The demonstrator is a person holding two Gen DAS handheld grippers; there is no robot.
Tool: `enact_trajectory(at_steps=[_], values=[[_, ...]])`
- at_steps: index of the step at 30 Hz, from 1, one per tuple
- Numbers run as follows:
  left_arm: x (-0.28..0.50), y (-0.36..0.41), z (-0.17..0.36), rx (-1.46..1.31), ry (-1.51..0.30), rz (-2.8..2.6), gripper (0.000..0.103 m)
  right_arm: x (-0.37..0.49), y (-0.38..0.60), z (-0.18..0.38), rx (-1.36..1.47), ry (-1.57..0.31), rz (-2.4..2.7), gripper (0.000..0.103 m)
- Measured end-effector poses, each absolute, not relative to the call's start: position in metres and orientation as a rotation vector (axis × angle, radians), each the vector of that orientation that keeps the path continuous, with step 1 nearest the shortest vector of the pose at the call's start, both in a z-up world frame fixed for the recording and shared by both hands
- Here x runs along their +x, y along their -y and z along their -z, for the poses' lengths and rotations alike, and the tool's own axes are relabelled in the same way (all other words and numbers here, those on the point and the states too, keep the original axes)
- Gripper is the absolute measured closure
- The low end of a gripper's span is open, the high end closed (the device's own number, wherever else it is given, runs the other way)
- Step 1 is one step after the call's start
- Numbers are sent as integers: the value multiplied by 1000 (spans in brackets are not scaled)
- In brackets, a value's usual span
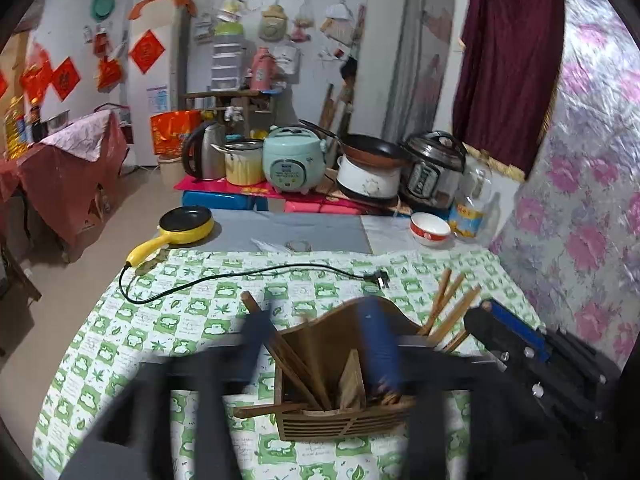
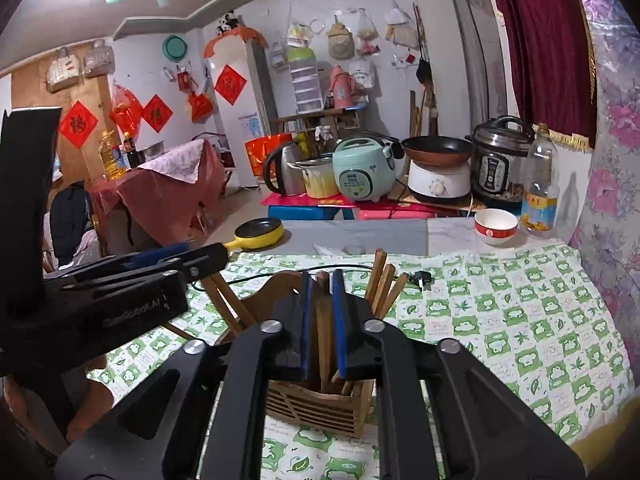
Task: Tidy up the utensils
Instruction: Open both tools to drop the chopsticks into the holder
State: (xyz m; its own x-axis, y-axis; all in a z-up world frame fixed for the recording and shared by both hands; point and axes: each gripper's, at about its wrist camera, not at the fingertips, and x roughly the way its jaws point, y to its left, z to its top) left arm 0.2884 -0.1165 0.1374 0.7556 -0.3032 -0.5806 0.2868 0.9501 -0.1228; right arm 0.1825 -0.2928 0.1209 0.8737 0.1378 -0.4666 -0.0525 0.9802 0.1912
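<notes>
With most chopsticks (image 2: pixel 384 284) already in the holder (image 2: pixel 320 400), the right gripper (image 2: pixel 322 320) clamps another chopstick (image 2: pixel 323 344) above it; the left gripper (image 1: pixel 320 336) is spread around the holder.

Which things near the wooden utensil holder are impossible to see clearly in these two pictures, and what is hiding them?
- Left wrist view: the left gripper is smeared by motion blur, so its state is unclear.
- Left wrist view: the wooden holder is partly covered by that blur.
- Right wrist view: the right gripper covers the holder's middle; the stick between its fingers ends out of sight.
- Both views: the chopsticks cannot be counted; their lower ends are hidden.
</notes>
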Motion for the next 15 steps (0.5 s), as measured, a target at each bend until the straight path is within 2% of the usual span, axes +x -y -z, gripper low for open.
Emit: enact_trajectory(at_steps=[2,4,6,15], values=[[287,113,-141,-25,-619,303,45,181,294,-122,181,-491,-95,85],[285,109,-145,-41,-610,304,44,179,297,-124,189,-479,-89,80],[283,103,-150,-65,-597,298,33,176,299,-127,197,-468,-86,74],[277,91,-163,-94,-544,243,9,172,302,-131,201,-444,-69,56]])
